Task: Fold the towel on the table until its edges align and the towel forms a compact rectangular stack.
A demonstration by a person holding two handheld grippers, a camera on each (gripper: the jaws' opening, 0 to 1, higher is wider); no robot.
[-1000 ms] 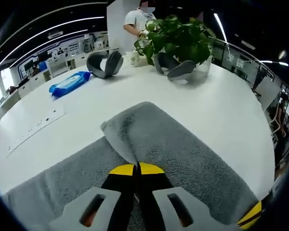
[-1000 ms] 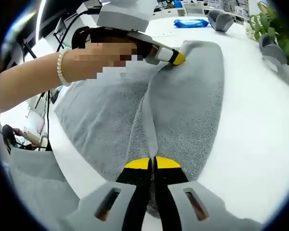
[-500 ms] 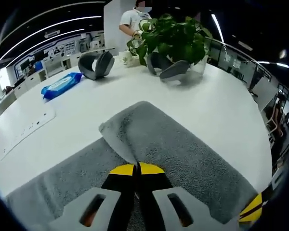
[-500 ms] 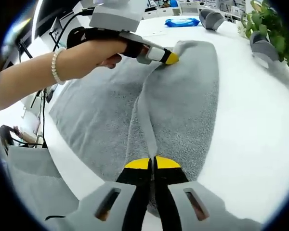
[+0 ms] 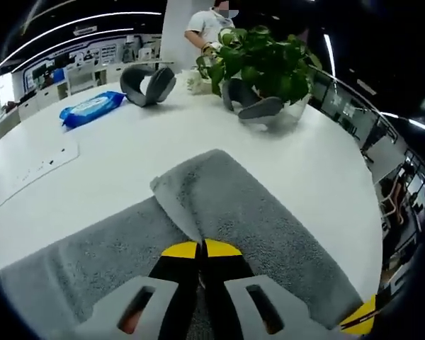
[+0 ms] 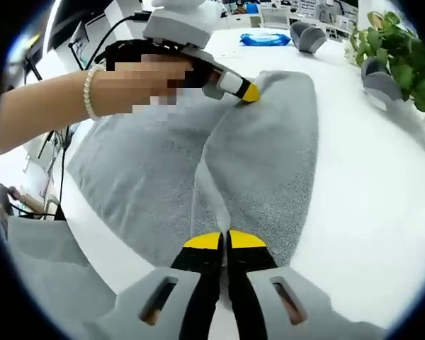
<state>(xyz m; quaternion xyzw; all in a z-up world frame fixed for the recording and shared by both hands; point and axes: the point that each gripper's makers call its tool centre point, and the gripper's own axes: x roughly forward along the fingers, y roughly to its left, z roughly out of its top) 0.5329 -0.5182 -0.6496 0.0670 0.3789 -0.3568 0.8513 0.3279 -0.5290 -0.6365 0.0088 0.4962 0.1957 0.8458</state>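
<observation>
on the white tabletop [image 5: 319,163] lies a grey towel [image 5: 269,234], partly folded, one flap laid over the rest. no writing can be read anywhere; the blue pack [image 5: 92,108] far back carries a white label too small to make out.

left gripper view: the left gripper [image 5: 201,249] has its yellow-tipped jaws pressed together on the raised edge of the towel's folded flap, the fold running away from the tips to a rounded corner. beyond the towel stand a leafy plant [image 5: 262,57], two grey curved things [image 5: 149,85] beside it, the blue pack, and a person in a white top behind the plant. a flat white panel [image 5: 28,166] lies on the tabletop at left.

right gripper view: the right gripper [image 6: 223,241] is clenched on the near end of the same folded edge. along that edge, at its far end, the left gripper [image 6: 244,91] shows from the side, held by a hand [image 6: 145,78] with a bead bracelet [image 6: 91,92] on the wrist. the towel spreads between the two grippers.
</observation>
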